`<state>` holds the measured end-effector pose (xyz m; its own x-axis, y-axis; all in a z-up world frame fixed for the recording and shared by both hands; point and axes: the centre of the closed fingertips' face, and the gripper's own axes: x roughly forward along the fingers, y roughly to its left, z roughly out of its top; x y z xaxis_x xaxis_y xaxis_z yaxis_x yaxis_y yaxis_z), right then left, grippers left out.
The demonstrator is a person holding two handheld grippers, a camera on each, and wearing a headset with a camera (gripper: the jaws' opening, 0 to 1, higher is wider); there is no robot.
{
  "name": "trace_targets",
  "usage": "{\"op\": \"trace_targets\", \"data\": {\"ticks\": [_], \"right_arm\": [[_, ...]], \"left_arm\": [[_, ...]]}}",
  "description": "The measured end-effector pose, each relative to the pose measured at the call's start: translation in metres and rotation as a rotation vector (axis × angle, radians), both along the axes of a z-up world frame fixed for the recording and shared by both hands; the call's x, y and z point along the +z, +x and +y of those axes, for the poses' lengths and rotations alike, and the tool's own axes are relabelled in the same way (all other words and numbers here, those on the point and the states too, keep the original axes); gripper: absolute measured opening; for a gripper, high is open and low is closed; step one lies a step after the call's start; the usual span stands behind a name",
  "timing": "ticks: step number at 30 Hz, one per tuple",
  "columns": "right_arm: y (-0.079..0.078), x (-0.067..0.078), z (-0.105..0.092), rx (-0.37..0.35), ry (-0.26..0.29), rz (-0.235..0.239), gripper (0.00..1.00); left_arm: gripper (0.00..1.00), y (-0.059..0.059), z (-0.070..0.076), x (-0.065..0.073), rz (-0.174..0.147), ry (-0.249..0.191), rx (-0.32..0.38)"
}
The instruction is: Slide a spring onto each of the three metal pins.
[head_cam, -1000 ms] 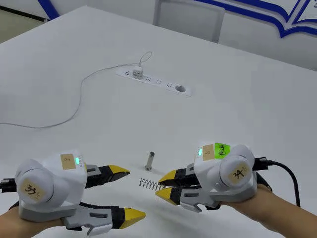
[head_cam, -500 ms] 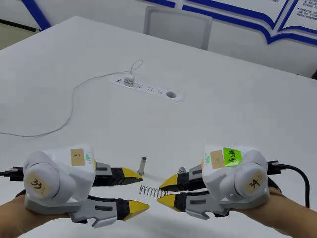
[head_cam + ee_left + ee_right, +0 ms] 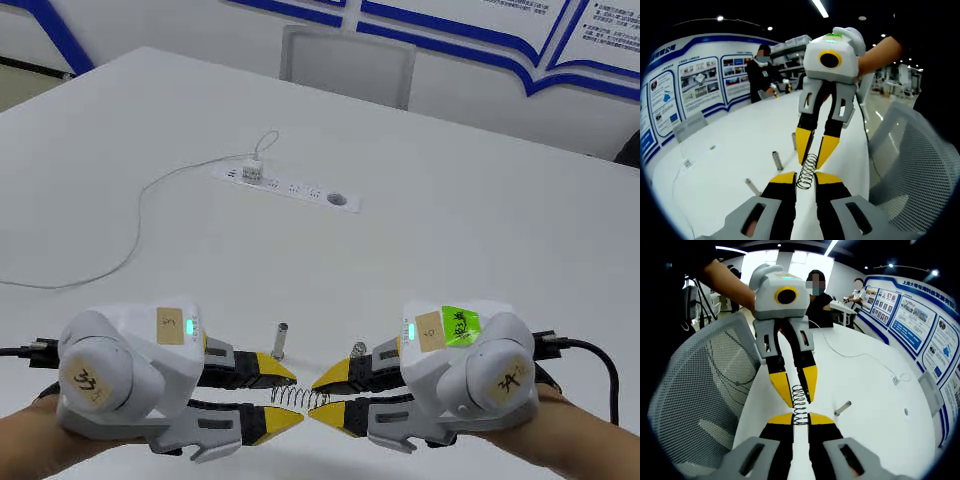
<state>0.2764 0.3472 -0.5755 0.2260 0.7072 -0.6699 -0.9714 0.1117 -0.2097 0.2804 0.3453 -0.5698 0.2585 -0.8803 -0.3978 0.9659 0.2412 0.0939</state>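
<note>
Left gripper (image 3: 294,396) has closed in on the right gripper (image 3: 316,398) since 1 s ago; tips now nearly nose to nose, low over the near edge of the white bench (image 3: 450,230). Both are held level, a hand behind each. Spring (image 3: 298,398), a thin wire coil, spans the gap: right fingers (image 3: 335,373) pinch one end, left fingers (image 3: 268,368) are narrowed onto the other. Steel pin (image 3: 280,340) stands upright just beyond; 2nd pin (image 3: 357,349) to its right looks coil-wrapped. Shells are white plastic, fingertips yellow. Round end caps carry handwritten nos.: left approx. "37", right "34". Green sticker on the right gripper, writing unreadable. White power strip (image 3: 285,187) lies far back.
</note>
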Motion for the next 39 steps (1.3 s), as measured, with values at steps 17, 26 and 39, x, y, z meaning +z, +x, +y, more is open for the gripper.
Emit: {"op": "trace_targets", "data": {"ticks": [17, 26, 39], "right_arm": [[0.0, 0.013, -0.005, -0.019, 0.031, -0.008, 0.15], [-0.004, 0.011, -0.011, -0.016, 0.035, 0.012, 0.12], [-0.006, 0.028, -0.011, -0.043, 0.108, 0.073, 0.11]], "left_arm": [[0.1, -0.009, -0.007, 0.017, -0.065, 0.014, -0.074], [0.1, -0.012, -0.009, 0.019, -0.078, 0.029, -0.109], [0.1, -0.011, -0.01, 0.019, -0.108, 0.052, -0.112]]}}
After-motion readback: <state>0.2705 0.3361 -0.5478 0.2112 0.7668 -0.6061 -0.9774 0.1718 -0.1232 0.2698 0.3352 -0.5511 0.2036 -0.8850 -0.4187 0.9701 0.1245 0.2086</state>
